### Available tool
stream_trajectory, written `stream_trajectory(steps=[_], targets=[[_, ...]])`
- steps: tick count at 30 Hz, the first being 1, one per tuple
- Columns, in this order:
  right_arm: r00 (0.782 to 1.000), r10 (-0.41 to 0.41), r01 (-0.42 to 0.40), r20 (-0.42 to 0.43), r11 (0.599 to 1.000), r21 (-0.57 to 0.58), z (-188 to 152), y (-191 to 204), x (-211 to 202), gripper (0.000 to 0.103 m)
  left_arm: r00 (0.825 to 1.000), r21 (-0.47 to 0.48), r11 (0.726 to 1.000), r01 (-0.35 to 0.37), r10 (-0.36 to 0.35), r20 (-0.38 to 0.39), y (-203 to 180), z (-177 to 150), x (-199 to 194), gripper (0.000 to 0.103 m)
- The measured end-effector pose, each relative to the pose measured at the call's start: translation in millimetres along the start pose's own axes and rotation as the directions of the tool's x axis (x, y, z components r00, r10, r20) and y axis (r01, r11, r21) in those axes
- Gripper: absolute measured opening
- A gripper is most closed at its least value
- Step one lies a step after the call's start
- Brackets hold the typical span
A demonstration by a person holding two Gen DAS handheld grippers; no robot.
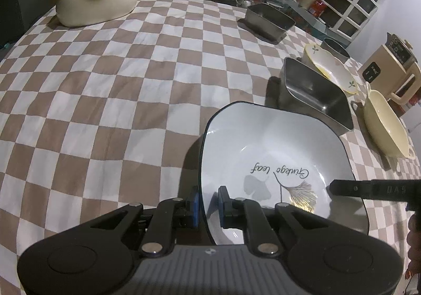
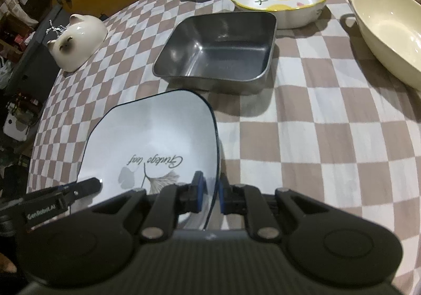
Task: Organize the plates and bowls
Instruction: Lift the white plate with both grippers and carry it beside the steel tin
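Pinching opposite rims of the ginkgo plate (image 1: 276,163), left tongs (image 1: 209,205) and right tongs (image 2: 210,197) are nearly closed; uneven lowering could tilt it into the steel tray (image 2: 218,50) on the bench (image 1: 105,97).

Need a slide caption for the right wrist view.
Right gripper clamps the square leaf plate's rim, steel tray just beyond.
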State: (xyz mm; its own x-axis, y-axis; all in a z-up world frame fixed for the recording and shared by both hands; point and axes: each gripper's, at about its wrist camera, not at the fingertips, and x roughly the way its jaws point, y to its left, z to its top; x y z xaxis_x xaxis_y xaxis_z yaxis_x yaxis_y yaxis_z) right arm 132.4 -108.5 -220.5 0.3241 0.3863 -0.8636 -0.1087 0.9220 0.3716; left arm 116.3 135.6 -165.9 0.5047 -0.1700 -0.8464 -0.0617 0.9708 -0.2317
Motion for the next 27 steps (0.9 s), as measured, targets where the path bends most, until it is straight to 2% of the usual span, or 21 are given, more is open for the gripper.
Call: stream_trajectory(steps=[4,8,20,23,24,26,27], targets=[[1.0,-0.019,0.019,-0.02,1.0,0.001,-1,4,5,0.015,1.0,0.001,1.0,-0.009,0.009,-0.003,1,-1,3,0.015],[0.999,-0.005,0.006,-0.05,1.0,0.028,-7,-1,9,0.015,1.0,0.006,1.0,-0.009,0.009,-0.001,1,-4,2,0.015],[1.0,-0.022,0.022,0.005,1.0,-0.004,-12,3,7,0.016,1.0,0.029,1.0,-0.001,0.001,-0.001,1,-5,-2,0.015],[1.0,-0.028,0.028,0.005,1.0,-0.013,-15,3,6,0.017,1.0,0.025,1.0,0.004,-0.004,0.004,1,-7,-5,0.021],[0.999,-0.033,0.033,0.005,0.999,-0.02,-17,4,5,0.019,1.0,0.022,1.0,0.013,-0.013,0.005,1,-7,-6,0.026],[0.999,-0.048,0.048,0.008,0.998,-0.031,-19,5,3,0.022,1.0,0.027,0.999,0.026,-0.027,0.007,-1,-9,-9,0.033],[0.999,-0.053,0.054,0.011,0.998,-0.033,-20,5,2,0.028,1.0,0.036,0.999,0.028,-0.029,0.009,-3,-9,-11,0.038]])
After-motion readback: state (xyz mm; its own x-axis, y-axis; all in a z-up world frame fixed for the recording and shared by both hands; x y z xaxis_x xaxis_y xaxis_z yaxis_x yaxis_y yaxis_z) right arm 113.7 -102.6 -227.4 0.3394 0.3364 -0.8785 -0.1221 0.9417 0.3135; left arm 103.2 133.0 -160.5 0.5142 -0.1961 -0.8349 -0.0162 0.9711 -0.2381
